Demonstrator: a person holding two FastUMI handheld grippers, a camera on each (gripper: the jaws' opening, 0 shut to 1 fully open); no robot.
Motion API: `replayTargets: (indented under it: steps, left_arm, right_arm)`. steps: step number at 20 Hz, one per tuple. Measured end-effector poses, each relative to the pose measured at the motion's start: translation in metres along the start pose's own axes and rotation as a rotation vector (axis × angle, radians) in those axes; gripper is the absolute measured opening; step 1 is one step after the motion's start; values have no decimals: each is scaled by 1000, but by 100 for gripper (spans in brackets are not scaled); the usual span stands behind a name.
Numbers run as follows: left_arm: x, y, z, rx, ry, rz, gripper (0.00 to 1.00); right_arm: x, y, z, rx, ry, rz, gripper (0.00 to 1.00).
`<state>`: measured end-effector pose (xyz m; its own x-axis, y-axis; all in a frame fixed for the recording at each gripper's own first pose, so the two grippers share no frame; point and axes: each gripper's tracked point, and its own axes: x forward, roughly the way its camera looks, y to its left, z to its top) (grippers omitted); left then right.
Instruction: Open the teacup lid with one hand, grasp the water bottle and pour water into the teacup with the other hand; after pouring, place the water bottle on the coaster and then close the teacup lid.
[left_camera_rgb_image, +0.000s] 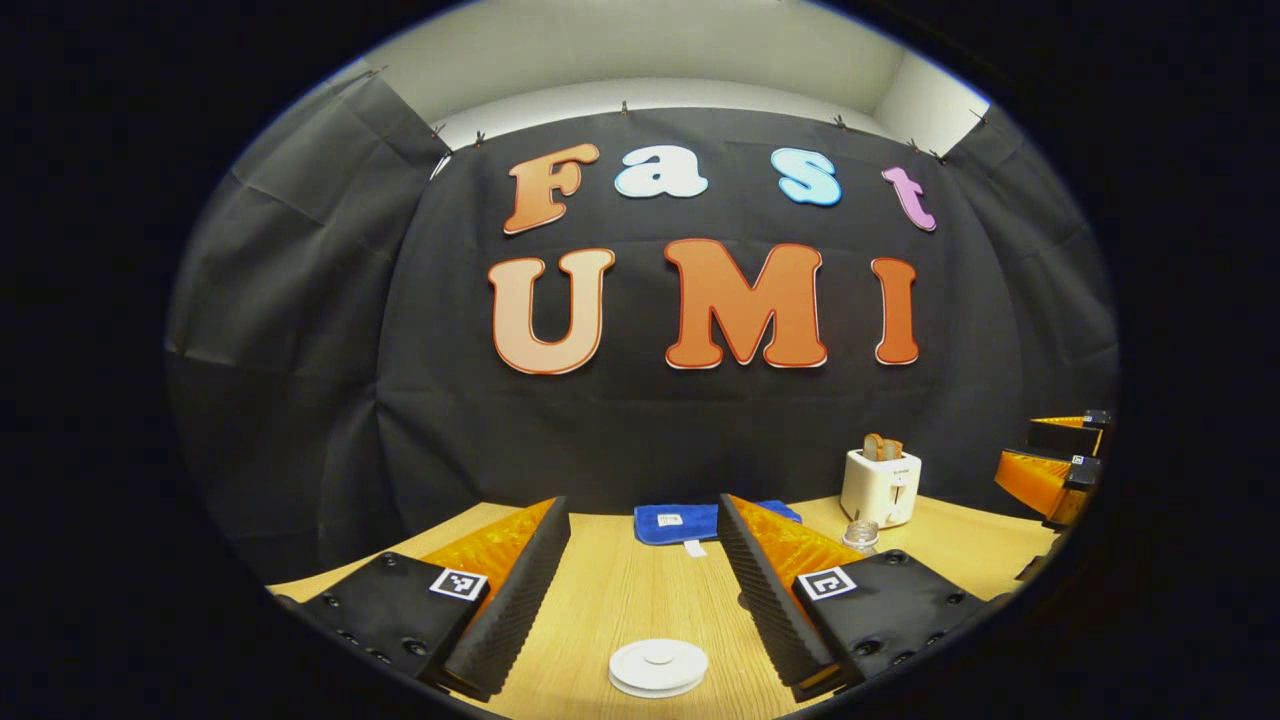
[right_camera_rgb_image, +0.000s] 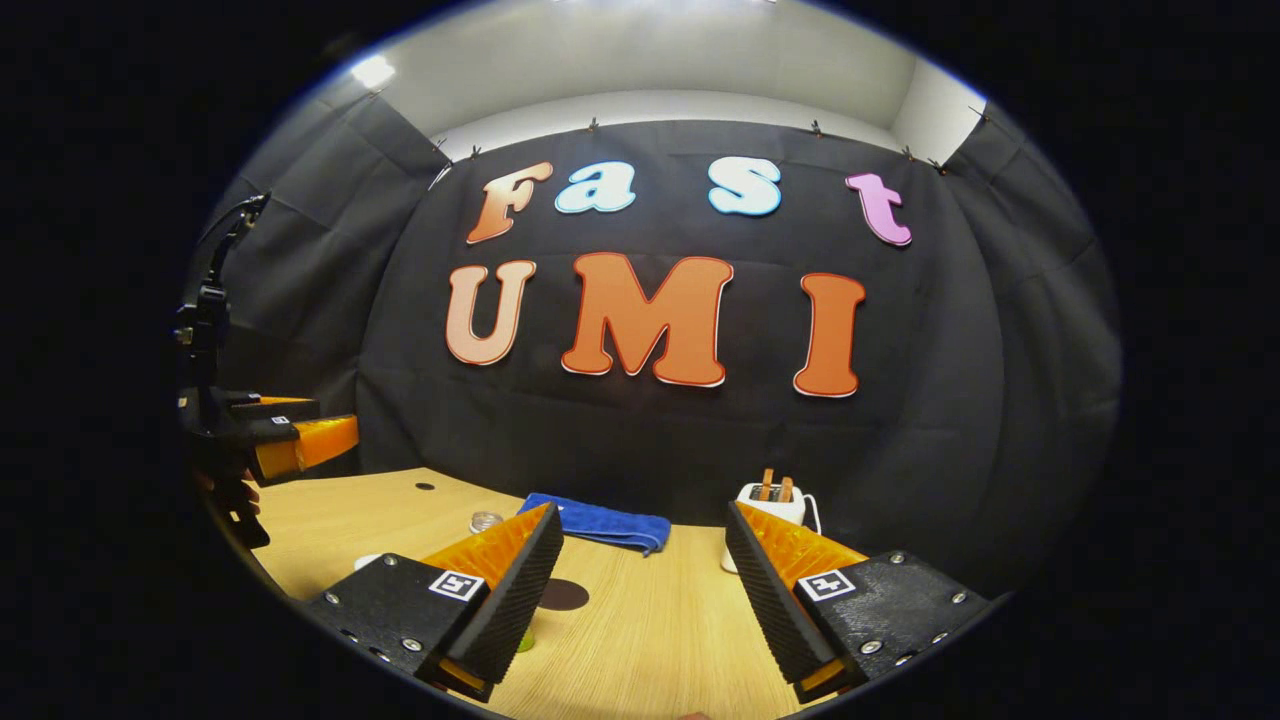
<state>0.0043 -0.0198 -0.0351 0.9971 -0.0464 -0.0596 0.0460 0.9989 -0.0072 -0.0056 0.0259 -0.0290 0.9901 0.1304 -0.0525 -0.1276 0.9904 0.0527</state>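
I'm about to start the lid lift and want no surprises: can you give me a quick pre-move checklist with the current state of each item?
1. Left gripper open, nothing between its fingers: ok.
2. Teacup lid on the cup, lying between the left fingers' line of approach: ok.
3. Right gripper open and empty for the bottle: ok.
4. Water bottle located: only its top shows behind the left gripper's finger; upright or capped, cannot tell.
5. Coaster free for the bottle: dark disc on the table, partly hidden; ok as far as visible.
6. Toaster and blue cloth clear of the lid: ok.
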Motion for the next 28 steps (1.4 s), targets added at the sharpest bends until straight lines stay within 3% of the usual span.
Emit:
replayTargets:
  steps: [12, 19, 22, 28]
  left_arm:
    - [10, 2, -105, -33, 211, -58, 96]
    - [15, -9, -150, 67, 283, -115, 98]
    - [18, -10, -168, 103, 318, -118, 94]
    - [24, -14, -184, 92, 353, -131, 76]
  right_arm:
    - [6, 47, -57, -41, 99, 146, 98]
    - [10, 55, -85, -23, 156, 173, 98]
    - [17, 54, -94, -25, 177, 167, 98]
    - [17, 55, -101, -46, 189, 175, 98]
